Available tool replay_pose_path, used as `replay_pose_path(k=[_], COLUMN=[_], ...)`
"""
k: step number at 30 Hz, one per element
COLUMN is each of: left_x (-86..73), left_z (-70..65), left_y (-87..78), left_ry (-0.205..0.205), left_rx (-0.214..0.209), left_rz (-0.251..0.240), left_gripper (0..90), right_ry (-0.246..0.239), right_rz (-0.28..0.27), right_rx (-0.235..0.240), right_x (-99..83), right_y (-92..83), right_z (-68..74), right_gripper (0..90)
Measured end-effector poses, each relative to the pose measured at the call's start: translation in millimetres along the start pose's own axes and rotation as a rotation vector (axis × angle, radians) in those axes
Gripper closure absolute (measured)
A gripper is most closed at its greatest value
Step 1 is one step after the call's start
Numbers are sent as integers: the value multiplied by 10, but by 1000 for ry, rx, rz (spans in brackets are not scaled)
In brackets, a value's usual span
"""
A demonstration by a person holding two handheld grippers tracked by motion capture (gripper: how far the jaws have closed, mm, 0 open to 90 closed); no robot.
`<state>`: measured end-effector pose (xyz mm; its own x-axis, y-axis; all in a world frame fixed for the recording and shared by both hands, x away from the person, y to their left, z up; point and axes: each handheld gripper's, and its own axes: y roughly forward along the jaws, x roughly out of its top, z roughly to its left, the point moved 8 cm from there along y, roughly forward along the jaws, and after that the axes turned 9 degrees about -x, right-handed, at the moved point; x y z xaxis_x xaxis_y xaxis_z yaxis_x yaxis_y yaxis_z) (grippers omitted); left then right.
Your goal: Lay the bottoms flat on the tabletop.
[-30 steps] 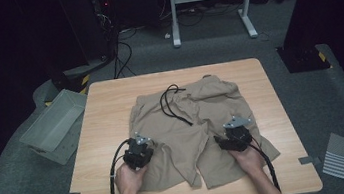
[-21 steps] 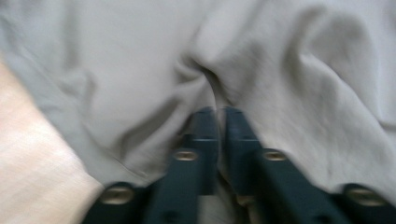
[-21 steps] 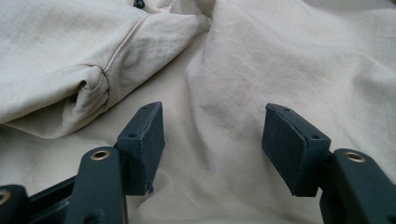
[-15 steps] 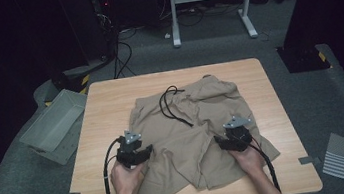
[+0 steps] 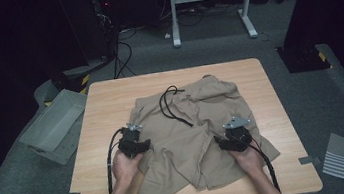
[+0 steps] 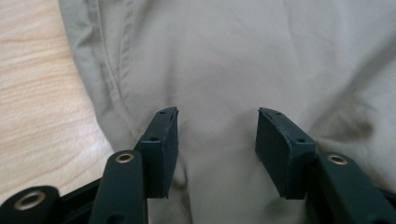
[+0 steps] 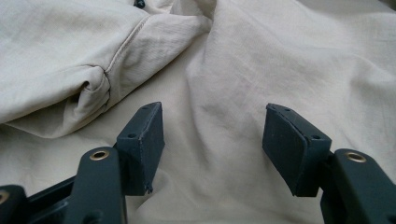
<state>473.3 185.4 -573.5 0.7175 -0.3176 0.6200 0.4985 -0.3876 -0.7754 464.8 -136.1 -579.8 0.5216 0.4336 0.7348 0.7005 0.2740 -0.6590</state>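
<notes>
High view: the crumpled beige cotton garment (image 5: 192, 134) is spread mid-table, with the left gripper (image 5: 138, 143) on its left edge. Its jaws, lately clamped, have just opened wide over the cloth, nothing pinched. The right gripper (image 5: 231, 137), also agape, is parked on the right hem.

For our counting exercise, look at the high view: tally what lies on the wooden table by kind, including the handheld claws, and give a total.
Beige garment: 1
Black cord on the garment: 1
Handheld claws: 2, the left claw and the right claw, both open over the fabric
Total: 4
</notes>
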Motion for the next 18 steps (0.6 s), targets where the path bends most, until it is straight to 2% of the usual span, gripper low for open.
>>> replay_pose_path(k=[6, 8, 12, 18], left_x=[168, 266, 363, 548], left_z=[102, 176, 279, 379], left_y=[107, 175, 248, 373], left_ry=[5, -6, -35, -48], left_rx=[14, 19, 29, 52], left_rz=[23, 19, -3, 8], left_gripper=[471, 465, 459, 444], right_ry=[-4, -4, -4, 11], right_rz=[-2, -3, -3, 0], right_rx=[-4, -6, -9, -30], right_x=[1, 1, 1, 13], right_y=[-1, -1, 0, 15], right_z=[2, 1, -1, -15], right_gripper=[386, 385, 386, 386])
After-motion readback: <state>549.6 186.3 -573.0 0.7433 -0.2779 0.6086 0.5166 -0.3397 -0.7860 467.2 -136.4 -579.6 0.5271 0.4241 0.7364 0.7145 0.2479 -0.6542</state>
